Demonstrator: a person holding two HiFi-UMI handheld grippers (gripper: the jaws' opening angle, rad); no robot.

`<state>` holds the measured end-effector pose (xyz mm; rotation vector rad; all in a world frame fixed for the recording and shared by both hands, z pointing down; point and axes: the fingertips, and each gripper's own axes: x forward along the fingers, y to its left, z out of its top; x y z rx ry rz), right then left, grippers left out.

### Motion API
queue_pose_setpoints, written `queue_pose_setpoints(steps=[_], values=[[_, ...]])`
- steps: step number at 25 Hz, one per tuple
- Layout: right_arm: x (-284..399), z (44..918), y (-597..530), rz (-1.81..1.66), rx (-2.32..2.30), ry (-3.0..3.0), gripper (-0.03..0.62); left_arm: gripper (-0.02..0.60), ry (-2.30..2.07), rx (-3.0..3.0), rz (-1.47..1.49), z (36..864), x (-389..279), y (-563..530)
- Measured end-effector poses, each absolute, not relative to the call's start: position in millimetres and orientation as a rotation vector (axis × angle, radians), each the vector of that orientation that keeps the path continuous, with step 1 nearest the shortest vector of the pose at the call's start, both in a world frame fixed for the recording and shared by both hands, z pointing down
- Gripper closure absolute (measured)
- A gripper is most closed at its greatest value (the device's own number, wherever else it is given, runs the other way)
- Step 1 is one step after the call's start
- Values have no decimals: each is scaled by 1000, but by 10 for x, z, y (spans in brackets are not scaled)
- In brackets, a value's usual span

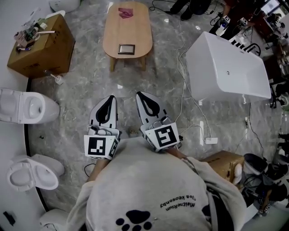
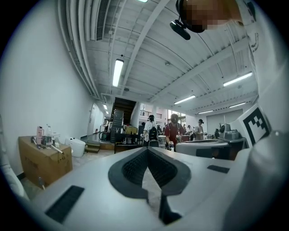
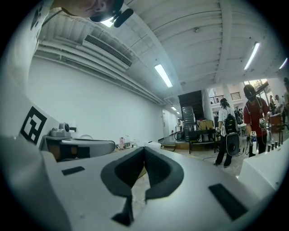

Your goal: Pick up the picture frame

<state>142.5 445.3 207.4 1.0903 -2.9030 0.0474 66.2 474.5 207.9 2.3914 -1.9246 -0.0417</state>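
Note:
The picture frame [image 1: 126, 48], small and dark with a grey pane, lies flat near the front end of an oval wooden table [image 1: 135, 31] at the top of the head view. Both grippers are held level over the marble floor, well short of the table and side by side. My left gripper [image 1: 109, 99] has its jaws shut with nothing between them, and so does my right gripper [image 1: 142, 96]. In the left gripper view the left gripper [image 2: 147, 149] shows its pads meeting at the tip; the right gripper [image 3: 144, 149] looks the same in its own view. Neither gripper view shows the frame.
A crumpled pink cloth [image 1: 125, 12] lies at the table's far end. A cardboard box [image 1: 43, 45] stands left of the table, two toilets [image 1: 27, 106] [image 1: 31, 173] along the left wall, a white bathtub [image 1: 228, 67] at the right. Cables [image 1: 183, 90] cross the floor. People [image 2: 174, 131] stand far off.

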Motion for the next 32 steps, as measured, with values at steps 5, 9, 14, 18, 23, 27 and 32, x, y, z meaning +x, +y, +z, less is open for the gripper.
queue_pose_setpoints(steps=[5,9,14,18,23,27,32], values=[[1294,2145,4320,54,1086,-2885,585,572,-1909,2369,-49,2170,520,4596],[1188,2173,4094,73,1128,-2865,585,572,-1879,2387,-53,2225,382,4360],[1014,2171,3641,62,1183,-2823,585,572,-1818,2434,-41,2201,196,3888],[815,2160,3305,75,1240,-2798,585,572,-1764,2467,-28,2204,-10,3519],[654,2158,2903,80,1328,-2755,585,572,-1684,2514,-9,2218,-209,3065],[628,2163,2656,91,1419,-2713,585,573,-1602,2570,6,2211,-257,2748],[599,2218,2484,116,1504,-2675,585,573,-1522,2615,9,2262,-285,2522]])
